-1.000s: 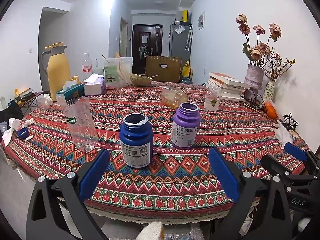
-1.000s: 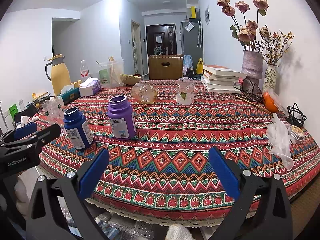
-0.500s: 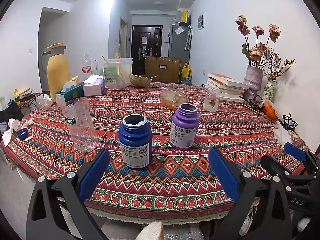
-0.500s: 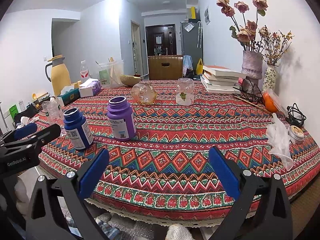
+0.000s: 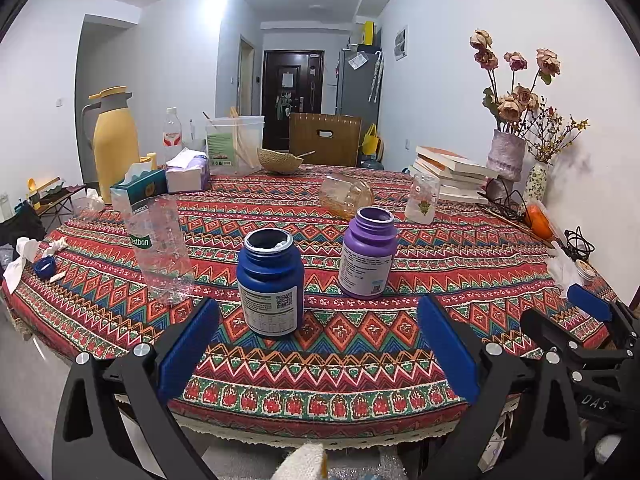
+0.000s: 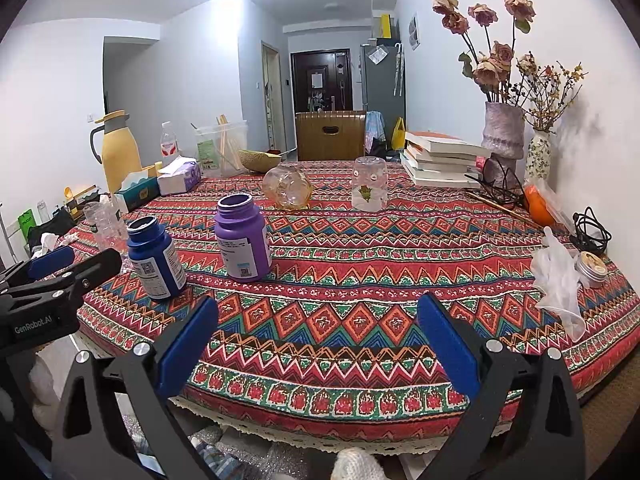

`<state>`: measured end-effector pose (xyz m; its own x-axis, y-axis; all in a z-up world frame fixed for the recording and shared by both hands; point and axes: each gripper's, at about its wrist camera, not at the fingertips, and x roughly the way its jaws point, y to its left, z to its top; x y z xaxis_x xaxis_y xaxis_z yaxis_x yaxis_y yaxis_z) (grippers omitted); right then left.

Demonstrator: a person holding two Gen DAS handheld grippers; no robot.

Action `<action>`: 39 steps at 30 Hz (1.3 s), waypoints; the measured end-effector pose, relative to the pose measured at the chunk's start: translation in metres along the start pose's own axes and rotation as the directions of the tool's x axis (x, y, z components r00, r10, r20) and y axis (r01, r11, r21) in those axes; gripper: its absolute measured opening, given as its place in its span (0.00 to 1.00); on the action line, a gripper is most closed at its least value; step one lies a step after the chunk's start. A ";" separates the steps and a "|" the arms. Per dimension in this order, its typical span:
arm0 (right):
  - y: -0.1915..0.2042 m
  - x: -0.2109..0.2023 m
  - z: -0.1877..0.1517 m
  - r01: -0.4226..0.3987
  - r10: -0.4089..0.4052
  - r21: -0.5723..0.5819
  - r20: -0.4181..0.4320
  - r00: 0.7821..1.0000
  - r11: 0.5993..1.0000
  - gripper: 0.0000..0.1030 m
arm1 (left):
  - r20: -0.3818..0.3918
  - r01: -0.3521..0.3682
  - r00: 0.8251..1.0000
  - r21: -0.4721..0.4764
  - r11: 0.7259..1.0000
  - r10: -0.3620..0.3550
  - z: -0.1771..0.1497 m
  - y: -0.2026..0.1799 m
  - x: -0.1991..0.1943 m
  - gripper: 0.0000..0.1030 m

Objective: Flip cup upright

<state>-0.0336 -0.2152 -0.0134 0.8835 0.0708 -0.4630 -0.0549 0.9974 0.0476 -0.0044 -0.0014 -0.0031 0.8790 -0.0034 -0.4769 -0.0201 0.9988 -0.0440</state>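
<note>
In the left wrist view, the left gripper (image 5: 318,354) hangs over the near edge of the table (image 5: 320,376), its blue-padded jaws spread wide with nothing between them. Just beyond them stands a blue bottle (image 5: 270,282) without a lid, and a purple bottle (image 5: 368,252) stands near it to the right. A clear plastic bottle (image 5: 158,248) stands toward the left edge. Farther in, an amber cup (image 5: 347,196) lies on its side, and a clear cup (image 5: 422,198) with a flower print stands mouth down beside it. The right gripper (image 5: 588,308) shows at the right edge of this view.

In the right wrist view, the right gripper (image 6: 318,354) is also wide open and empty above the near edge of the table (image 6: 340,396). The amber cup (image 6: 288,187) lies tipped over toward the far edge, well apart from both grippers, with the clear cup (image 6: 369,189) near it on the right. A stack of books (image 6: 440,158) sits at the far right corner.
</note>
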 end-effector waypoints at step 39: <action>-0.012 0.019 0.068 0.040 -0.039 -0.021 0.003 0.999 0.999 0.93 | -0.188 0.189 0.965 0.006 0.982 -0.185 0.096 -0.006 0.051 0.93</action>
<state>0.0150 -0.2273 0.0372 0.8864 0.0313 -0.4620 -0.0298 0.9995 0.0106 0.0864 -0.0034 0.0565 0.7621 -0.1967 -0.6169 0.1493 0.9805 -0.1281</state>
